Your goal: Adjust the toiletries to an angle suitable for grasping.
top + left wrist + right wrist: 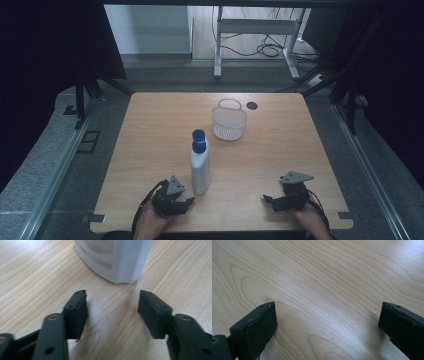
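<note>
**Operator:** Item one: white bottle with blue cap, upright, near the middle of the counter's near half, a little left of centre. Item two: my left hand-held gripper, jaws parted, nothing between them, just beside the bottle's base at the near edge. In the left gripper view the bottle's foot stands ahead of the gap, slightly off toward the left jaw.

**Assistant:** And the right hand-held gripper?

**Operator:** Item three: jaws spread wide, empty, resting over bare wood toward the near right corner, well apart from the bottle. Item four: white mesh basket, toward the far edge, just beyond the bottle (likely where it ends up, though that's my guess).

**Assistant:** How would you take the bottle?

**Operator:** I'd shift my left gripper until the bottle sits centred between the jaws, raise it off the base toward the broad flat body, then slide in level so both pads meet opposite faces together. It's tall and narrow, so one pad touching first could tip it. I'd squeeze only once it is deep in the gap.
</note>
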The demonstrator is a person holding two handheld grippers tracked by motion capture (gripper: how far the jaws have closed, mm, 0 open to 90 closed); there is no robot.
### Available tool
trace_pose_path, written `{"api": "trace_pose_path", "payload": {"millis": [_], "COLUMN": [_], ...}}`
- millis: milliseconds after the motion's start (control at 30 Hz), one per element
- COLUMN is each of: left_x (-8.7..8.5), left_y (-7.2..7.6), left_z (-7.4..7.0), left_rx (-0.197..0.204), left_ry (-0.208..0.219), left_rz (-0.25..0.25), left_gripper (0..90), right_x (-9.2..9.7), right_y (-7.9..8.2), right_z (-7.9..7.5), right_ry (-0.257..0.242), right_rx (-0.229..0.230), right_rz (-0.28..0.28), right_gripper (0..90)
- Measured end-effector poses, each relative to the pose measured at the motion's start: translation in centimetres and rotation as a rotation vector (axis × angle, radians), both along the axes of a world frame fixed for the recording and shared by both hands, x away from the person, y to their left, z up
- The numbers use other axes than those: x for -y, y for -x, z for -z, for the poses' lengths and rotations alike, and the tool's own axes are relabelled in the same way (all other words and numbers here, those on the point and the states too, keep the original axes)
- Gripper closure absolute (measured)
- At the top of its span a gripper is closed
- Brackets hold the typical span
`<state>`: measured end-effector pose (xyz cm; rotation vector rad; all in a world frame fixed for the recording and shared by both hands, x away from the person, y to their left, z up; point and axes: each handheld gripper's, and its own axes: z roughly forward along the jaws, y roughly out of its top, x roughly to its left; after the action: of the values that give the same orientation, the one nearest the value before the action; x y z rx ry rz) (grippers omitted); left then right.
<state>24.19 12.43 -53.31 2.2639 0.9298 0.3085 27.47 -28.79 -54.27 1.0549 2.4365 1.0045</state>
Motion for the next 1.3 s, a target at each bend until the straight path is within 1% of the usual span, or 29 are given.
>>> {"api": "trace_pose_path", "payload": {"millis": [100, 133, 233, 267, 300, 333, 367, 400, 500, 567, 767, 800, 933, 967, 1000, 1100, 1167, 1300], "left_x": [0.1, 0.0, -0.1, -0.2, -0.2, -0.3, -0.4, -0.4, -0.4, -0.3, 0.1, 0.1, -0.1, -0.1, -0.1, -0.2, -0.2, 0.0], "left_y": [0.0, 0.0, 0.0, -0.1, -0.1, -0.2, -0.3, -0.4, -0.9, -1.2, -1.9, -2.2, -2.7, -2.9, -2.9, -3.4, -3.5, -4.3], "left_z": [-0.1, -0.1, -0.3, -0.4, -0.5, -0.6, -0.6, -0.7, -0.8, -0.8, -0.6, -0.5, -0.4, -0.4, -0.4, -0.5, -0.5, -0.5], "left_rx": [0.003, 0.005, 0.008, 0.007, 0.006, 0.006, 0.004, 0.000, -0.002, -0.003, 0.006, 0.014, 0.018, 0.022, 0.022, 0.029, 0.033, 0.045], "left_ry": [-0.008, -0.010, -0.010, -0.005, 0.001, 0.008, 0.015, 0.022, 0.034, 0.038, 0.023, 0.011, 0.008, 0.020, 0.020, 0.047, 0.048, 0.067], "left_rz": [0.001, -0.002, -0.013, -0.020, -0.028, -0.035, -0.042, -0.045, -0.054, -0.059, -0.063, -0.065, -0.072, -0.078, -0.078, -0.078, -0.077, -0.076], "left_gripper": [51.3, 56.9, 65.7, 65.7, 72.9, 72.9, 79.8, 79.8, 88.8, 89.0, 89.1, 89.1, 89.1, 89.1, 89.1, 89.1, 89.1, 89.1], "right_x": [0.0, 0.0, 0.0, 0.0, 0.0, 0.0, 0.0, 0.0, 0.0, 0.0, 0.0, 0.0, 0.0, 0.0, 0.0, 0.0, 0.0, 0.0], "right_y": [0.0, 0.0, 0.0, 0.0, 0.0, 0.0, 0.0, 0.0, 0.0, 0.0, 0.0, 0.0, 0.0, 0.0, 0.0, 0.0, 0.0, 0.0], "right_z": [0.0, 0.0, 0.0, 0.0, 0.0, 0.0, 0.0, 0.0, 0.0, 0.0, 0.0, 0.0, 0.0, 0.0, 0.0, 0.0, 0.0, 0.0], "right_ry": [0.000, 0.000, 0.001, 0.001, 0.000, 0.000, 0.001, 0.001, 0.000, 0.000, 0.002, 0.002, 0.001, 0.002, 0.002, 0.002, 0.002, 0.002], "right_rx": [0.000, 0.000, 0.000, 0.000, 0.000, 0.000, 0.001, 0.001, -0.001, -0.001, -0.001, -0.001, -0.001, -0.001, -0.001, -0.001, -0.001, -0.001], "right_rz": [0.000, 0.000, 0.000, 0.000, 0.000, 0.000, 0.000, 0.000, 0.000, -0.001, 0.001, 0.000, 0.000, 0.000, 0.000, 0.000, 0.000, 0.000], "right_gripper": [1.2, 1.3, 1.2, 1.2, 1.2, 1.2, 1.2, 1.2, 1.2, 1.1, 0.8, 0.8, 0.8, 0.6, 0.6, 0.6, 0.6, 0.6]}}
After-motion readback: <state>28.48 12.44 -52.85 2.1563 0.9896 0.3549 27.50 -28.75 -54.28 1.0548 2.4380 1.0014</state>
